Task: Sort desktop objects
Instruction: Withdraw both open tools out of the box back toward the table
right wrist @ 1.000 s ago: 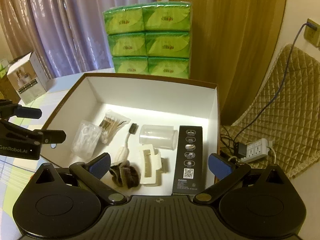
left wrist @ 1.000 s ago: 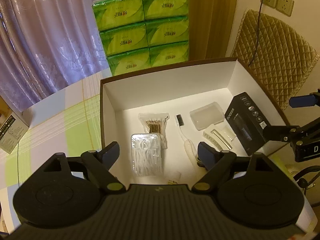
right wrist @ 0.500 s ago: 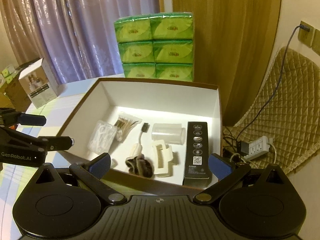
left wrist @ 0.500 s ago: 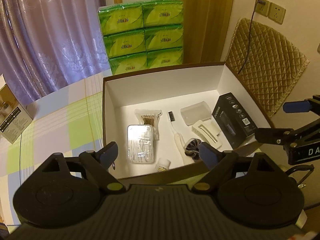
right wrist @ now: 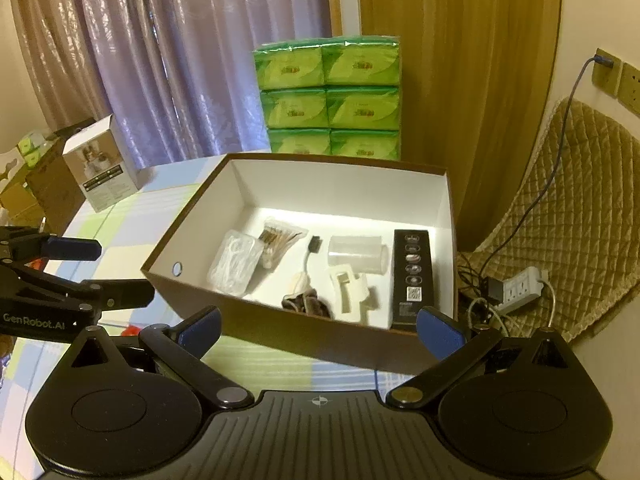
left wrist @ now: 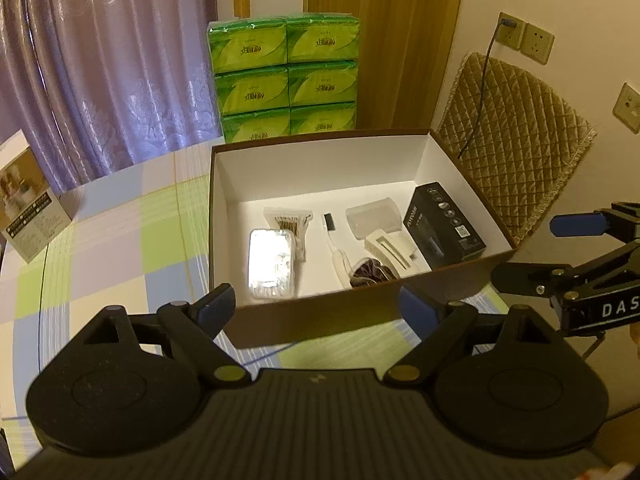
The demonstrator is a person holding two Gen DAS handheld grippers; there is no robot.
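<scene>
A brown cardboard box (left wrist: 320,316) (right wrist: 304,344) with a white inside stands on the checked table. In it lie a clear case of floss picks (left wrist: 273,265) (right wrist: 235,265), a bag of cotton swabs (left wrist: 289,222), a toothbrush (left wrist: 334,248), a dark scrunchie (left wrist: 370,273) (right wrist: 306,305), a white clip (left wrist: 394,250), a clear plastic case (left wrist: 374,220) (right wrist: 358,255) and a black carton (left wrist: 444,226) (right wrist: 411,276). My left gripper (left wrist: 318,314) is open in front of the box's near wall, holding nothing. My right gripper (right wrist: 318,330) is open at the box's near right, also empty.
Stacked green tissue packs (left wrist: 286,76) (right wrist: 330,96) stand behind the box. A small product box (left wrist: 30,208) (right wrist: 102,168) sits at the table's left. A quilted chair (left wrist: 516,160), a power strip (right wrist: 518,290) and cables lie to the right. Purple curtains hang behind.
Both grippers have pulled back and up from over the box, so its near wall now shows in front of them. They stay open and empty; the box contents have not moved.
</scene>
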